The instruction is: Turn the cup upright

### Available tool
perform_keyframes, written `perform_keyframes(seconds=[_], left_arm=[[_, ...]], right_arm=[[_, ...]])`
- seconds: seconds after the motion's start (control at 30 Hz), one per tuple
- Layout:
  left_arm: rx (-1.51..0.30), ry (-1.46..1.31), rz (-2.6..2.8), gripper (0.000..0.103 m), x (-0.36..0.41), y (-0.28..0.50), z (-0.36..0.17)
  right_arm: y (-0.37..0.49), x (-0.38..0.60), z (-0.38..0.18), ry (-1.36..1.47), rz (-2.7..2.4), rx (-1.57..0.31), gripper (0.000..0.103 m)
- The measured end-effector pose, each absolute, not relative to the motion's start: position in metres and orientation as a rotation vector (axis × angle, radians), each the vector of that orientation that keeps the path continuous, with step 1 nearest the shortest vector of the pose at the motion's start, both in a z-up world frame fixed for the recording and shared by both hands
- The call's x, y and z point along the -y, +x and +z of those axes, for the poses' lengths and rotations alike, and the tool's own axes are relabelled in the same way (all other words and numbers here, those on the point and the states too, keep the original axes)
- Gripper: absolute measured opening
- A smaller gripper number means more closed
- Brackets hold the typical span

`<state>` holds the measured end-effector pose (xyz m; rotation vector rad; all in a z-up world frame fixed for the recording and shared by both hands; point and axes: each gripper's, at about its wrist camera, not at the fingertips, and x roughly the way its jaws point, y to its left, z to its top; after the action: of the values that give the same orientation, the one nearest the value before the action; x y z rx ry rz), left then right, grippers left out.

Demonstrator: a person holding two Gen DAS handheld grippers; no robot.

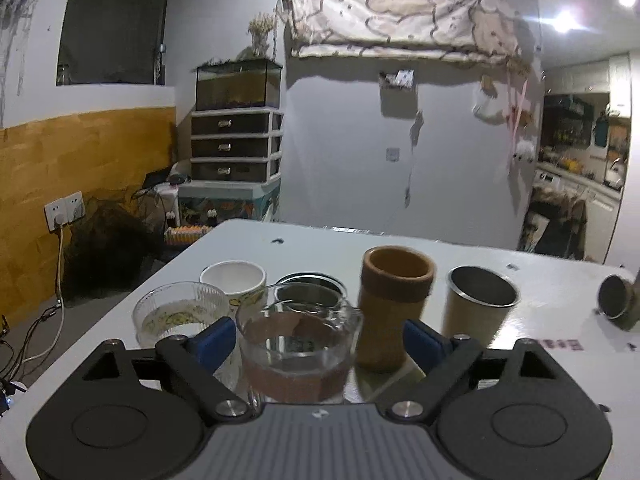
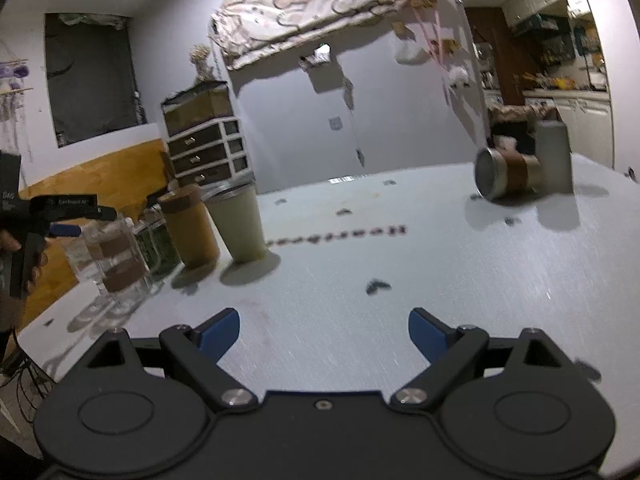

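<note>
From the left wrist, the left gripper [image 1: 316,344] stood with jaws spread wide around a clear glass cup [image 1: 298,354] with a brown band, gripping nothing. A tan cylinder cup [image 1: 394,304] and a steel-rimmed cup [image 1: 478,306] stood upright behind it on the white desk [image 1: 440,256].

From the right wrist, the right gripper [image 2: 324,336] hovered over bare desk, jaws wide apart and empty. The tipped cup [image 2: 508,178] lay on its side at the far right, against a grey upright cup [image 2: 554,156].

Both tongs are spread wide and hold nothing: the left tongs [image 1: 316,340] and the right tongs [image 2: 324,330]. Their blue fingertips [image 2: 220,330] are apart.
</note>
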<state>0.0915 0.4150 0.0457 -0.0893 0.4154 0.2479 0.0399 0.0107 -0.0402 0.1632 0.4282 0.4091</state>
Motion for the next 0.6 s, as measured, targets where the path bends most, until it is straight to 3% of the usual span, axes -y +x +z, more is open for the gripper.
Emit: perform_keyframes(seconds=[0.6], left_arm=[[-0.277, -0.134, 0.219, 0.103, -0.371, -0.005, 0.016]], right_arm=[[0.051, -0.053, -0.014, 0.096, 0.475, -0.33, 0.095]])
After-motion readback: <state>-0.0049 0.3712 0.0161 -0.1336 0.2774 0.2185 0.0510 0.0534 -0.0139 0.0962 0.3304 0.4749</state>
